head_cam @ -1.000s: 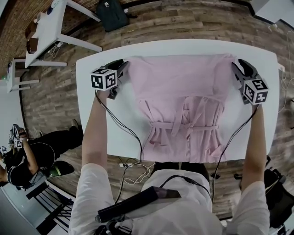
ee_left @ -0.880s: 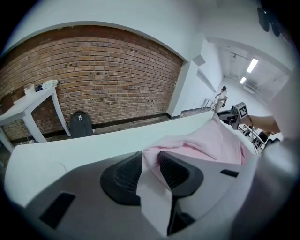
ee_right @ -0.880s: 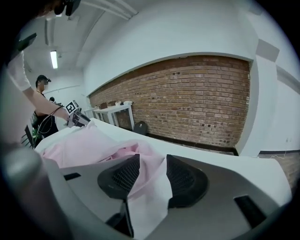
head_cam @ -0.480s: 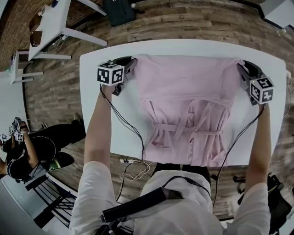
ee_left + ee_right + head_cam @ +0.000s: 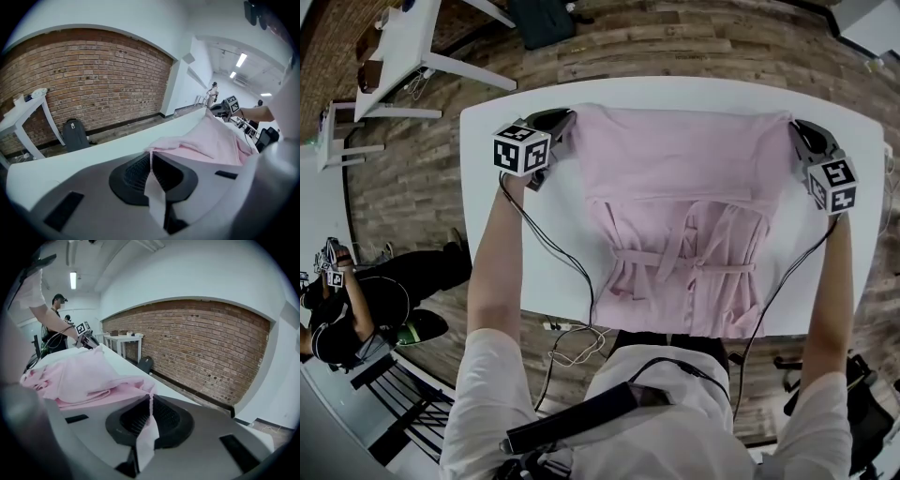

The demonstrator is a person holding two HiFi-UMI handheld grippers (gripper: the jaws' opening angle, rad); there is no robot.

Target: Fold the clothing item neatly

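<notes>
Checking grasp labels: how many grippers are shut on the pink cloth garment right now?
2. The left gripper pinches the far left corner of the pink cloth garment; the right gripper its far right corner. Both have just closed on fabric.

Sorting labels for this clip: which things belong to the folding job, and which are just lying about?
Job: pink garment, white table, left gripper and right gripper, jaws just closed on its far corners.
Lying about: backpack, side table.

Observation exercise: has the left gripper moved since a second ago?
No; left gripper stays near the table's far-left corner, its jaws just closed on the garment.
</notes>
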